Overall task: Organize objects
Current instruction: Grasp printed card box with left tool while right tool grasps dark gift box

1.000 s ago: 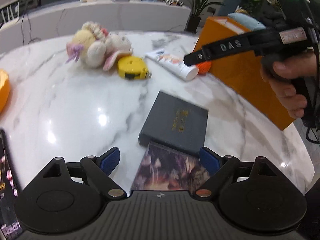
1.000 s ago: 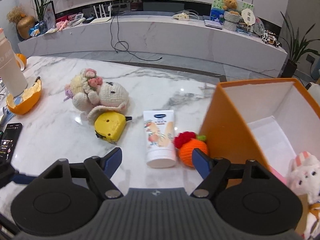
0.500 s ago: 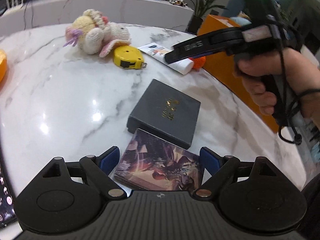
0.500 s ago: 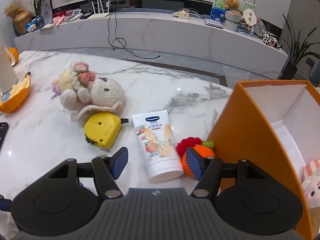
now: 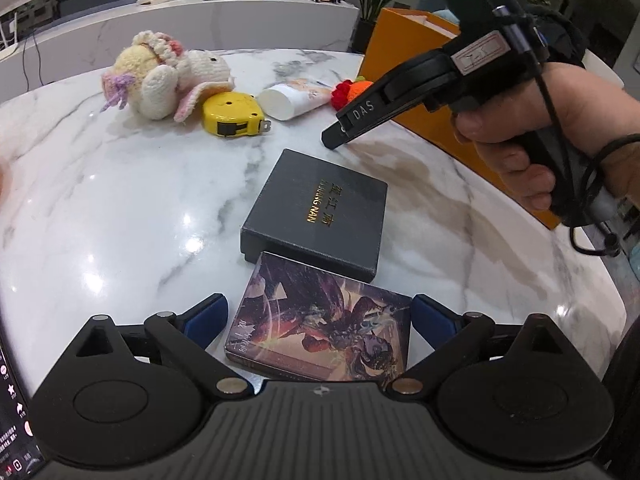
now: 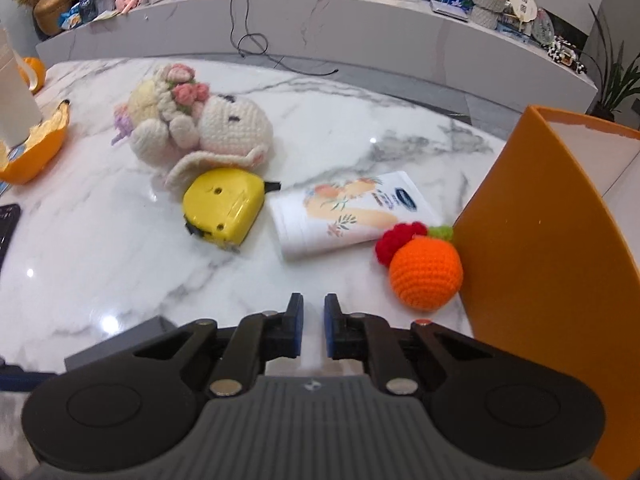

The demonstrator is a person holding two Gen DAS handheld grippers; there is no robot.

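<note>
White marble with grey veins forms the bench [image 5: 120,208] beneath us, with a long pale counter [image 6: 360,36] far behind it. Nearest, our left tongs [image 5: 318,318] stand wide open, their blue pads either side of an illustrated card box [image 5: 324,334] that lies flat on the bench; we cannot tell whether the pads touch it. Just beyond, touching its far edge, lies a black box with gold lettering [image 5: 320,212]. Our right tongs [image 6: 313,330] are nearly closed, a narrow gap between the pads and nothing held; in the left wrist view they hang above the bench just past the black box. Farther on, in a row from left to right, we see a yellow tape measure [image 6: 224,208], a white cream tube [image 6: 348,212] lying on its side, and a crocheted orange [image 6: 424,272] resting against the wall of an orange box [image 6: 540,260] at the right. Behind the tape measure, touching it, lies a crocheted plush doll [image 6: 200,128]. At the far left edge sits an orange peel-shaped dish [image 6: 36,144].
</note>
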